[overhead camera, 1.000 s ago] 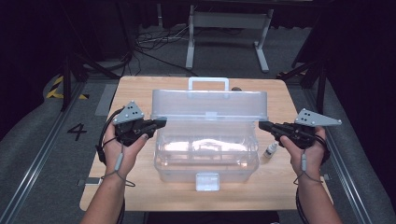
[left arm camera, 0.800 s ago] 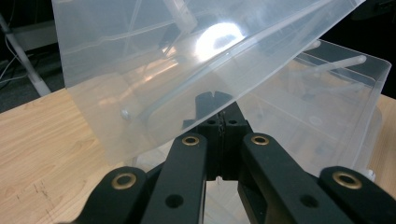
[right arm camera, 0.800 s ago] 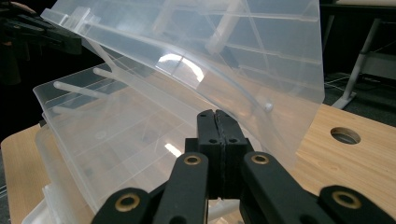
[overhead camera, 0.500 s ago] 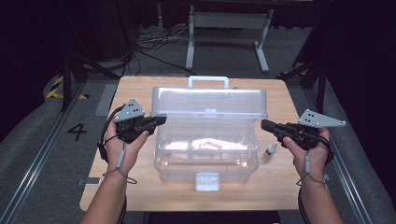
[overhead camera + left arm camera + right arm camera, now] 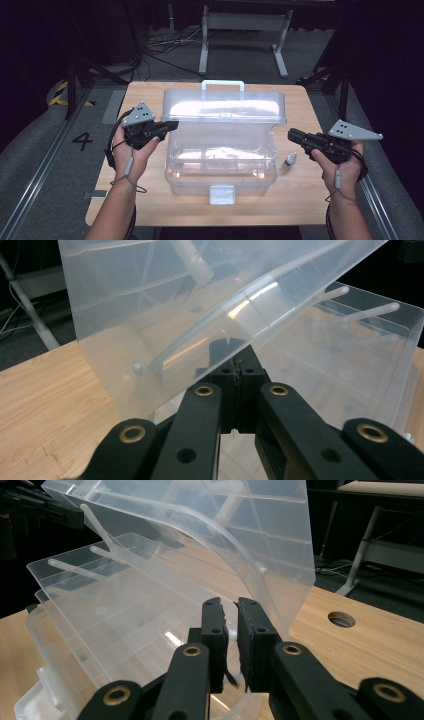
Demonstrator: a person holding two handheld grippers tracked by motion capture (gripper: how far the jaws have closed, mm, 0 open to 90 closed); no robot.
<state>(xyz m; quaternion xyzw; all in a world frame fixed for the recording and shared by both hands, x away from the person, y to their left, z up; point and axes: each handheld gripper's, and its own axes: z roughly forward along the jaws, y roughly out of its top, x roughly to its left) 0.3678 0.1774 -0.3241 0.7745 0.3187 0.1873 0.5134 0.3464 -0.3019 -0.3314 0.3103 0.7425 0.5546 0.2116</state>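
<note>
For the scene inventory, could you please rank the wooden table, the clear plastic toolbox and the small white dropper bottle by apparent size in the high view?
1. Wooden table, largest.
2. Clear plastic toolbox, lid raised.
3. Small white dropper bottle, clearly smallest.

A storage box (image 5: 220, 165) sits in the middle of the worktop (image 5: 300, 200), its latch at the near edge facing the person. Its lid (image 5: 225, 107) is raised at the far side, tilted over the open tray, with the carry handle (image 5: 222, 85) behind it. A small bottle (image 5: 289, 160) stands on the worktop just right of the box. The left gripper (image 5: 170, 125) is at the box's left side, its jaws at the lid's left edge; the right gripper (image 5: 292, 134) is to the right of the box, apart from the lid's right edge and behind the bottle. Beyond the worktop, on the floor, stands a metal frame (image 5: 245, 40) among cables.
</note>
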